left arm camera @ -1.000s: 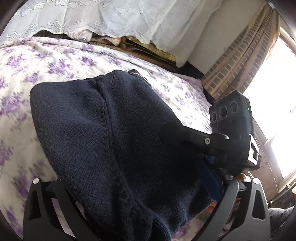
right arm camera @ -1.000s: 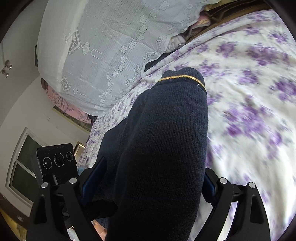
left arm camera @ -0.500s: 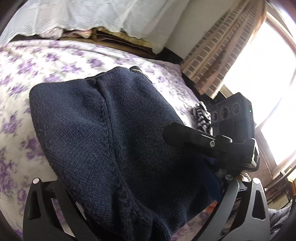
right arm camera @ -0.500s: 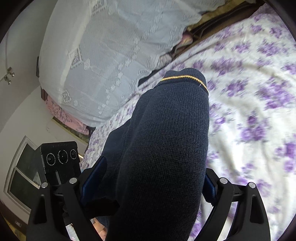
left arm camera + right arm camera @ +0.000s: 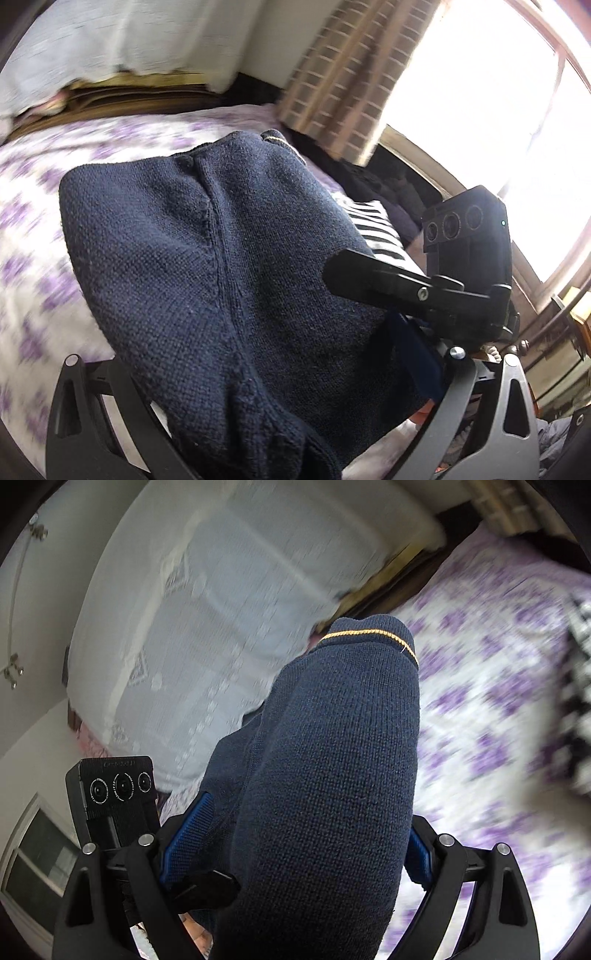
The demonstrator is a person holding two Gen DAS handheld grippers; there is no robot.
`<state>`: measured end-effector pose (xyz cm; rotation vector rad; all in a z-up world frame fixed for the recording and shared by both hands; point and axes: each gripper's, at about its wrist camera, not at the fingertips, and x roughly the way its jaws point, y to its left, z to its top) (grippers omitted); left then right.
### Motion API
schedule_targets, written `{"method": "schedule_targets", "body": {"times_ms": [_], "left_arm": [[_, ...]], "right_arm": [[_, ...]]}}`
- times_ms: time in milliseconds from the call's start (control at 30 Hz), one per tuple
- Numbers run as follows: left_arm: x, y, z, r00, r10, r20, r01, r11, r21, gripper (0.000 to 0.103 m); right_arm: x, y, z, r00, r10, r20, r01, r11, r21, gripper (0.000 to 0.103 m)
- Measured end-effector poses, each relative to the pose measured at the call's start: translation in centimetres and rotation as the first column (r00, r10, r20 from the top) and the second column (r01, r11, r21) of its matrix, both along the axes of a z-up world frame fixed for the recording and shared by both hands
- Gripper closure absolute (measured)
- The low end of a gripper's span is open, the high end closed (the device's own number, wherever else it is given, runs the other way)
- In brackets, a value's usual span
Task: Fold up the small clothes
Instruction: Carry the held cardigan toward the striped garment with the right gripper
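Note:
A navy knitted garment (image 5: 229,280) with a thin yellow stripe at its cuff (image 5: 369,633) hangs from both grippers above the purple-flowered bedspread (image 5: 33,206). My left gripper (image 5: 258,435) is shut on the garment, which covers its fingertips. My right gripper (image 5: 295,856) is shut on the garment too; its blue pads (image 5: 188,834) press the cloth from both sides. The right gripper also shows in the left wrist view (image 5: 424,291), close beside the cloth.
A black-and-white striped cloth (image 5: 373,229) lies on the bed at the right, also in the right wrist view (image 5: 580,672). A white lace cover (image 5: 207,635) hangs behind the bed. A checked curtain (image 5: 343,74) and bright window (image 5: 498,122) stand at the right.
Both grippers have swung to the right with the garment held; the window, curtain and striped cloth have come into view. The grip has not changed.

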<state>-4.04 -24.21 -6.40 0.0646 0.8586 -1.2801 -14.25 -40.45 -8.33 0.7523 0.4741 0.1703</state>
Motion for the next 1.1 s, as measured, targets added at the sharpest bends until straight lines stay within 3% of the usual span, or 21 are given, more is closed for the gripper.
{"method": "schedule_targets", "body": {"times_ms": [367, 700, 867, 1000, 1100], "left_arm": [[-4.4, -14.9, 2.5, 0.972, -0.234, 0.010, 0.235, 0.972, -0.014, 0.004], [-6.0, -24.2, 2.3, 0.940, -0.341, 0.008, 0.341, 0.940, -0.005, 0.004], [-5.1, -27.6, -0.3, 0.932, -0.361, -0.024, 0.362, 0.931, 0.048, 0.004], [-4.2, -29.3, -5.1, 0.939, -0.337, -0.072, 0.345, 0.927, 0.150, 0.004], [-3.4, -28.7, -6.0, 0.935, -0.345, -0.085, 0.354, 0.926, 0.129, 0.004]], "right_arm": [[-8.3, -12.1, 2.8, 0.969, -0.239, 0.055, 0.241, 0.970, -0.019, 0.011], [-12.0, -20.0, 2.4, 0.924, -0.377, 0.066, 0.377, 0.926, 0.002, 0.011], [-12.7, -22.9, -0.4, 0.907, -0.420, 0.019, 0.419, 0.907, 0.052, 0.011], [-12.0, -24.6, -4.2, 0.885, -0.457, -0.086, 0.460, 0.888, 0.024, 0.013], [-12.5, -25.0, -5.8, 0.894, -0.446, -0.047, 0.447, 0.895, 0.006, 0.017]]}}
